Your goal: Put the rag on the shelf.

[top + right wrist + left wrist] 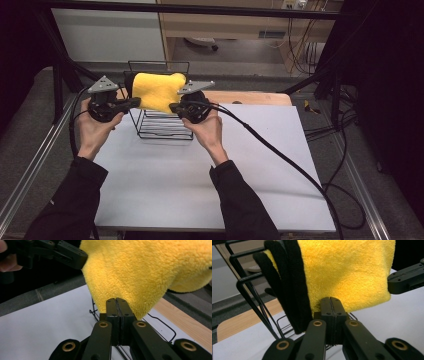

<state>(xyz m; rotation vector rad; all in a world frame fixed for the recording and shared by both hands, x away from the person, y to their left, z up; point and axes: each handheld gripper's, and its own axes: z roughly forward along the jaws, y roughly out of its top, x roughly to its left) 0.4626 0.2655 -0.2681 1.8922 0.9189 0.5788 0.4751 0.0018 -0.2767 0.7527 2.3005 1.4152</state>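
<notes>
Both pairs of black jaws clamped flat together on the lower corners of the fluffy yellow microfibre cloth point(157, 91), left gripper point(329, 305) and right gripper point(116, 307), above the black wire rack point(162, 127).

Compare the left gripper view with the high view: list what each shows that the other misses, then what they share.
Left gripper view alone: black fleecy folds behind the fluffy yellow cloth, and the left tongs pressed shut on the cloth's lower edge.

High view alone: the person's dark sleeves, trailing black cables, and the wooden board beyond the white tabletop.

Both: the cloth, the black wire rack, and the right tongs at the cloth's other corner.
</notes>
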